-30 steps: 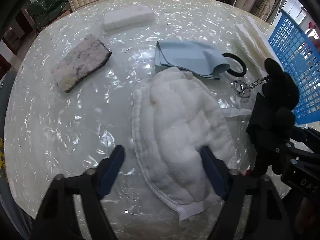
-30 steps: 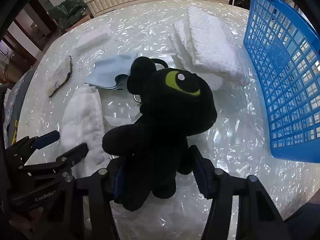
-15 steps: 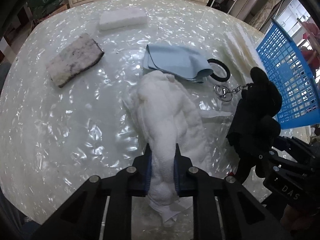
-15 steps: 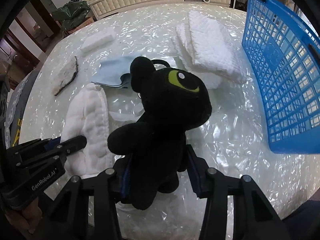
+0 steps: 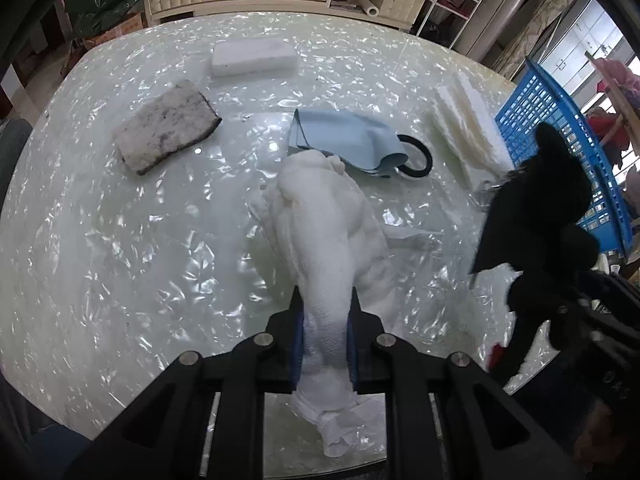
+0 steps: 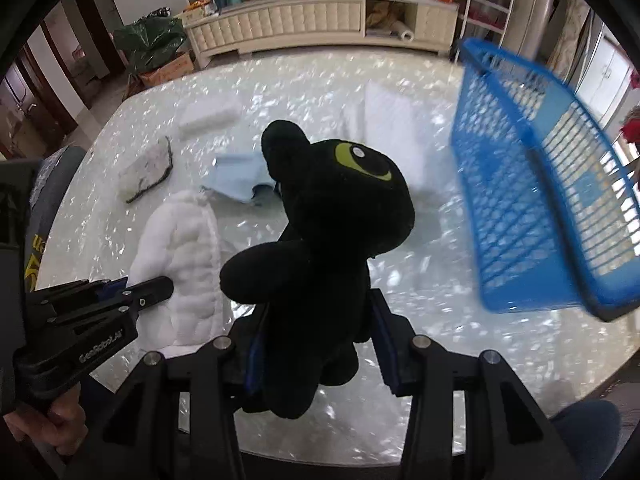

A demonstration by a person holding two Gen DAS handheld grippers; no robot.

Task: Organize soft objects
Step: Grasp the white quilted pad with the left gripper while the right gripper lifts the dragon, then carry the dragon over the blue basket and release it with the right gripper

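The pearly white table (image 5: 120,240) carries a blue mesh basket (image 6: 532,216) at its right edge, a stack of folded white cloths (image 5: 464,120) just beside that basket, a pale blue cloth (image 5: 344,144) near the middle, and a grubby sponge (image 5: 166,132) and a white foam block (image 5: 254,58) further back. The left gripper (image 5: 325,332) has closed its jaws tight on the near end of a fluffy white towel (image 5: 320,224), whose far end trails on the table against the blue cloth. The right gripper (image 6: 316,352) has closed its blue pads on the body of a black plush toy (image 6: 320,240), its green-eyed head up, to the left of the basket.
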